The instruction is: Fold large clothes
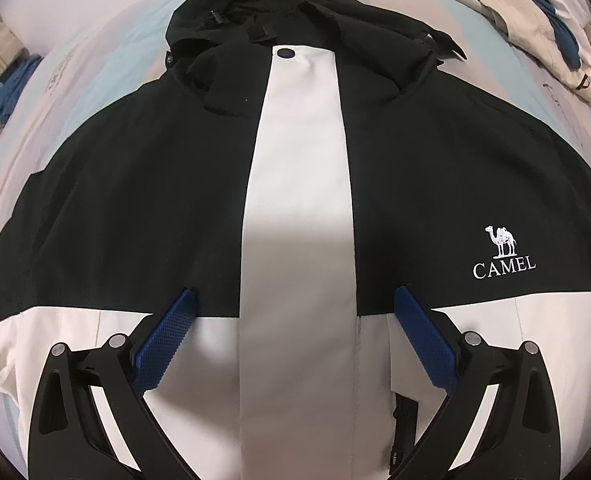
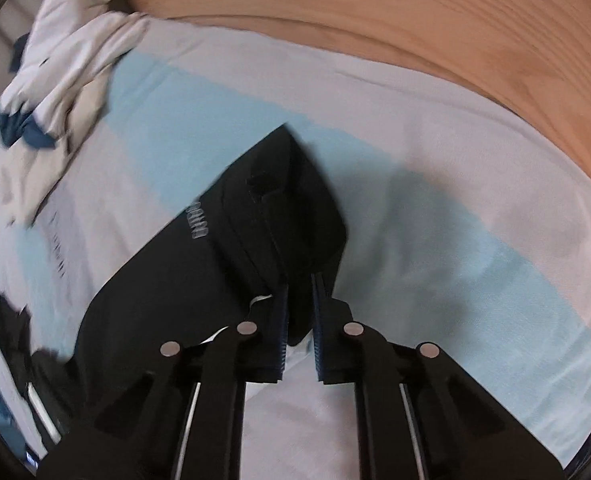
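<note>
Hovering over the jacket point(image 1: 155, 184), your left gripper point(image 1: 293, 300) has its jaws spread wide apart w/ nothing between the blue pads point(image 1: 163, 344); they sit above the spot where the black upper part meets the white lower part. The jacket lies front-up and flat on the bed sheet point(image 1: 95, 64), which is pale w/ light blue bands. A white placket point(image 1: 299, 184) runs down the centre, a dark snap button point(image 1: 285, 53) sits at its top, and the black hood point(image 1: 287, 4) is bunched beyond the collar. A white camel logo point(image 1: 502, 252) w/ lettering shows on the black chest panel, to the right in the left wrist view. A pile of other clothes point(image 1: 535, 20), white, beige and blue, lies at the far right corner of the bed, well apart from the jacket.

Your right gripper point(image 2: 298, 312) is clamped on the black sleeve point(image 2: 279, 208): the pads are nearly together w/ a fold of black fabric pinched between them near the cuff end. The sleeve looks raised off the sheet, w/ a shadow on the bedding just right of it. A bit of white lining peeks out by the left pad. The view is motion-blurred, so finer detail on the sleeve can't be read. A wooden floor point(image 2: 455, 20) shows beyond the bed edge.
</note>
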Demonstrator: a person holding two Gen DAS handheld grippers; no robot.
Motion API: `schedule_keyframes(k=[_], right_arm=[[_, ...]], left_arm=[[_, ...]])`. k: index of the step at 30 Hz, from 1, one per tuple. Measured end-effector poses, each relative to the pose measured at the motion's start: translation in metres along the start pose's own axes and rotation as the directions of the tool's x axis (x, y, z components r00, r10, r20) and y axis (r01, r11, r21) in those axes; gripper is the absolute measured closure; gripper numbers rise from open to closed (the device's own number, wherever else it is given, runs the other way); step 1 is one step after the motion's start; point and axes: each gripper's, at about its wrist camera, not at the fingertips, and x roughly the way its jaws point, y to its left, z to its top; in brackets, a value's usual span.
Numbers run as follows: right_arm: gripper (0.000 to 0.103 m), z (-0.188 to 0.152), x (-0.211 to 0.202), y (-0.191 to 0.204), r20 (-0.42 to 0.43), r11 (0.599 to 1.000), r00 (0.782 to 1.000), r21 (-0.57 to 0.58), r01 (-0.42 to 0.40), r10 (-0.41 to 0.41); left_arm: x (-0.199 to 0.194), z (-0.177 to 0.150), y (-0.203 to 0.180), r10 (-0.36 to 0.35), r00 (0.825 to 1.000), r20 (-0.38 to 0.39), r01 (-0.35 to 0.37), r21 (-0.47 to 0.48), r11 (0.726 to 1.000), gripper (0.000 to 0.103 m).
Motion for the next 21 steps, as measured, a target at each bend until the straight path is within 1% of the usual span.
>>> schedule_keyframes(k=[2,4,7,9,11,12,15,17,19,20,21], right_arm=[[0.094,-0.002,-0.010,0.006,0.015,1.000,1.000,-0.003,-0.002,0.002],[0.094,-0.005,-0.023,0.019,0.033,1.000,0.999,-0.016,-0.022,0.022],[0.094,-0.017,-0.045,0.055,0.059,0.993,0.998,-0.115,-0.018,0.025],[0.094,-0.028,-0.056,0.083,0.065,0.981,0.998,-0.195,-0.011,0.024],[0.094,-0.042,-0.071,0.121,0.064,0.964,0.996,-0.264,-0.038,0.057],[0.094,-0.048,-0.076,0.135,0.063,0.958,0.995,-0.284,-0.050,0.071],[0.094,-0.077,-0.095,0.202,0.065,0.912,0.990,-0.401,-0.087,0.123],[0.094,-0.104,-0.106,0.251,0.051,0.872,0.984,-0.473,-0.129,0.173],[0.095,-0.131,-0.112,0.298,0.012,0.834,0.974,-0.519,-0.187,0.226],[0.095,-0.149,-0.115,0.325,0.000,0.809,0.969,-0.550,-0.208,0.249],[0.095,-0.160,-0.116,0.342,-0.010,0.794,0.966,-0.568,-0.218,0.259]], left_arm=[[-0.003,-0.001,0.002,0.003,1.000,0.001,-0.003,0.002,1.000,0.006],[-0.009,-0.002,0.007,0.001,1.000,0.008,-0.001,0.000,1.000,0.006],[-0.016,-0.005,0.017,-0.002,1.000,0.018,0.002,-0.005,1.000,0.006],[-0.022,-0.008,0.028,0.000,1.000,0.017,0.000,-0.025,1.000,0.006],[-0.030,-0.013,0.043,0.003,1.000,0.024,-0.002,-0.045,0.999,0.006],[-0.034,-0.013,0.047,0.006,1.000,0.029,-0.005,-0.051,0.999,0.006],[-0.049,-0.017,0.073,0.021,0.998,0.056,-0.018,-0.065,0.998,0.006],[-0.057,-0.019,0.095,0.034,0.997,0.071,-0.029,-0.079,0.996,0.006],[-0.068,-0.024,0.127,0.054,0.995,0.086,-0.045,-0.104,0.994,0.006],[-0.072,-0.027,0.139,0.062,0.994,0.089,-0.052,-0.114,0.992,0.006],[-0.077,-0.031,0.158,0.075,0.993,0.093,-0.062,-0.131,0.989,0.006]])
